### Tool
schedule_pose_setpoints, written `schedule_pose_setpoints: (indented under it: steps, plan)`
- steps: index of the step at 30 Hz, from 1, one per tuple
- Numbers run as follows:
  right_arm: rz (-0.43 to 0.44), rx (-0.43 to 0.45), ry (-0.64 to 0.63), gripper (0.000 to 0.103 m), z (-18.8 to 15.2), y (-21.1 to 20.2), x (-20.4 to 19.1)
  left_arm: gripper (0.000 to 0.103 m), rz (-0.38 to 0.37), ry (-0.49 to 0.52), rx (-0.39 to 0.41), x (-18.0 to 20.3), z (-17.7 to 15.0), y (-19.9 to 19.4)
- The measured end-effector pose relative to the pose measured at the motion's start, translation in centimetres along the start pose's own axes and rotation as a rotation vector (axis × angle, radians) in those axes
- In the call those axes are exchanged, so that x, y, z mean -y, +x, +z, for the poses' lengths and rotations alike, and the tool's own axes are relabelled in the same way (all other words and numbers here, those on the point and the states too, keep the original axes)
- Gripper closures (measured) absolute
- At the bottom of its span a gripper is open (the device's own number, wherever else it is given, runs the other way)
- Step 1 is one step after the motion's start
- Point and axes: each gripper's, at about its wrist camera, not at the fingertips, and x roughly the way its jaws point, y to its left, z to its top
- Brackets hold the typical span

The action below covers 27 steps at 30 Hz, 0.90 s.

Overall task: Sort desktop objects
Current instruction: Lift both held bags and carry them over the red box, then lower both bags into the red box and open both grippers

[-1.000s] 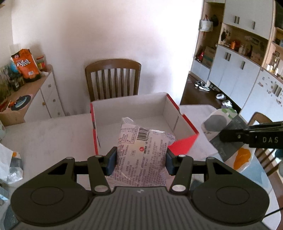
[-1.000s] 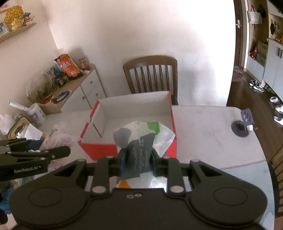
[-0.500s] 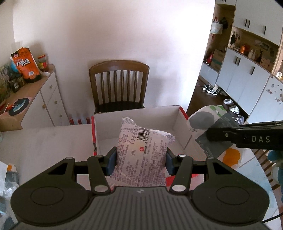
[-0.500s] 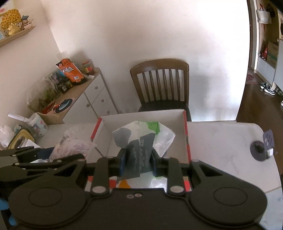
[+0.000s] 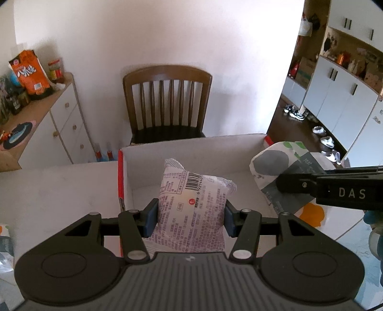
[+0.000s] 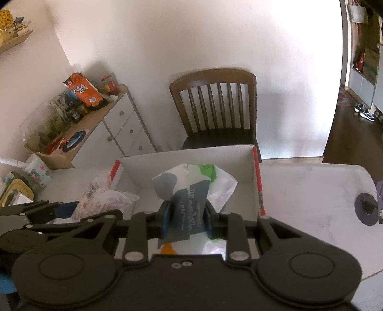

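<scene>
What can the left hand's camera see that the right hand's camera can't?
Only the left view shows the white cupboards with shoes on the floor below them.

Only the right view shows the black disc on the table and the yellow flowers on a wall shelf.

Both show the box, the chair, the orange bag, the left gripper squeezing the printed packet, and the right gripper squeezing the plastic bag.
</scene>
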Motion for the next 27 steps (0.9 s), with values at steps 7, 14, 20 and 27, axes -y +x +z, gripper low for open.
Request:
schedule_pose_setpoints:
  steps: [7,14,20,27]
  plan:
    - [-0.011,-0.031,-0.033,0.075,-0.1,2.8,-0.2,0.05,0.016,0.031,-0.05,-0.7,-0.5,3.0]
    - [-0.017,-0.09,-0.058,0.075,-0.8,5.9,-0.2,0.05,0.007,0.079,-0.116,-0.7,-0.7,5.7]
    - [-0.035,-0.137,-0.07,0.075,-1.6,8.4,0.0,0.05,-0.014,0.131,-0.188,-0.3,-0.8,7.8]
    - [-0.046,-0.188,-0.082,0.074,-2.4,10.0,0.5,0.05,-0.022,0.172,-0.239,0.0,-0.2,9.6]
